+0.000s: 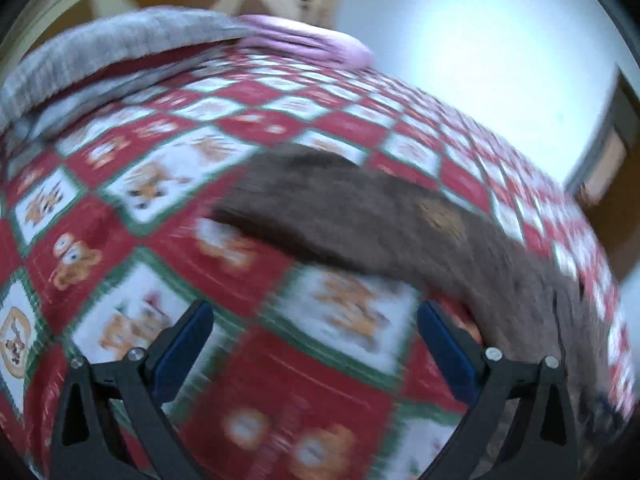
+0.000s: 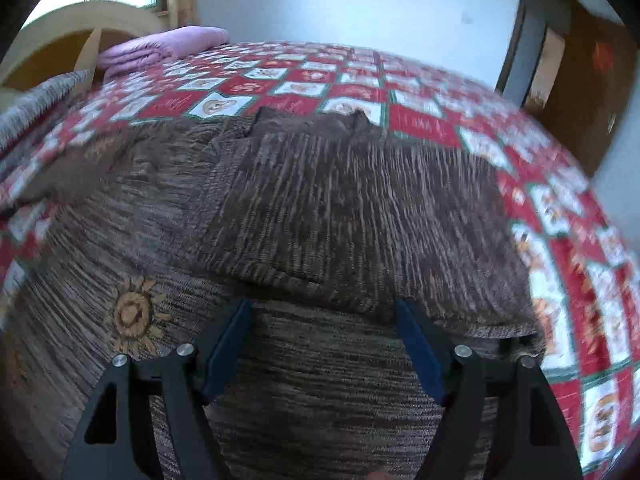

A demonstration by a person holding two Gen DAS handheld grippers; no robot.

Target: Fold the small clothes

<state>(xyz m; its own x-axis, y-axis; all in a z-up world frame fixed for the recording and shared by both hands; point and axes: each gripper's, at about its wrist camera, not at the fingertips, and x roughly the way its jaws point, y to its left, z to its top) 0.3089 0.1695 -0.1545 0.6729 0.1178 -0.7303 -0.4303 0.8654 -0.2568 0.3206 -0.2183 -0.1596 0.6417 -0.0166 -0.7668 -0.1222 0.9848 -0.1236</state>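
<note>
Only sunflower motif on brown sweater; no legible writing.

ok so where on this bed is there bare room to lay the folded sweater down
Free: the red checked quilt beyond the brown sweater, running to the far edge, and the strip to its right. In the left wrist view, open quilt lies under the left gripper. Crowded: the headboard end, with the pink folded blanket and grey knit blanket.

Left gripper: jaws spread wide, nothing between the blue pads, angled downward. Right gripper: jaws likewise spread wide, empty, angled downward.
</note>
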